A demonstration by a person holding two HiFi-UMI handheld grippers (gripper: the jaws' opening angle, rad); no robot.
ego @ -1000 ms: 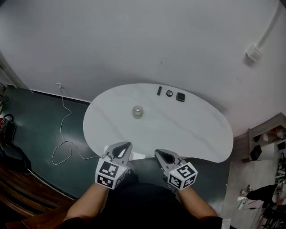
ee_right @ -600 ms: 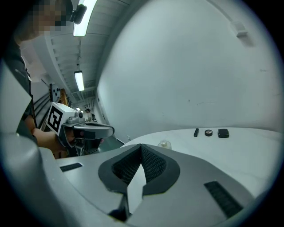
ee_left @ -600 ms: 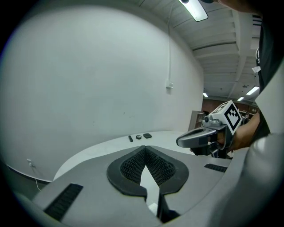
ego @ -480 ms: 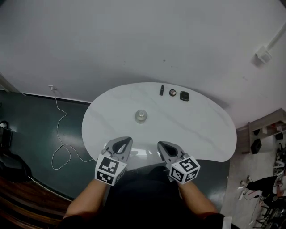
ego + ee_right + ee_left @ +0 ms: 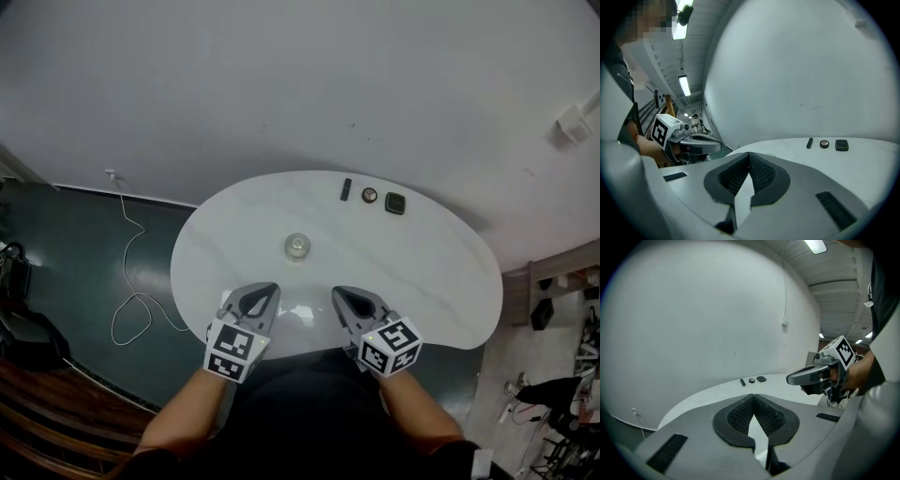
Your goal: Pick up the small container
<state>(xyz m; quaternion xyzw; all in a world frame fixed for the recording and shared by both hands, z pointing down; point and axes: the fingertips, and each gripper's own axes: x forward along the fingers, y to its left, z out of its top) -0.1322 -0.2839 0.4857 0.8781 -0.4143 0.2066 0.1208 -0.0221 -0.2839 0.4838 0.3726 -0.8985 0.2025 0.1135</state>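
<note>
The small container (image 5: 298,247), a clear round jar with a pale lid, stands alone near the middle of the white oval table (image 5: 422,272). My left gripper (image 5: 261,293) and right gripper (image 5: 345,295) hover side by side over the table's near edge, short of the jar. Both are shut, with nothing between their jaws. In the left gripper view the left gripper (image 5: 753,396) has its tips touching, and the right gripper (image 5: 809,376) shows to its right. The right gripper view shows the right gripper (image 5: 749,153) shut too, with the left gripper (image 5: 696,143) at its left. Neither gripper view shows the jar.
At the table's far edge lie a black stick (image 5: 346,189), a small round item (image 5: 369,195) and a black square item (image 5: 395,202). A white cable (image 5: 131,281) trails over the dark floor on the left. A shelf (image 5: 562,277) stands at the right.
Both grippers have come forward from the table's front edge to just over it. The jar has not moved.
</note>
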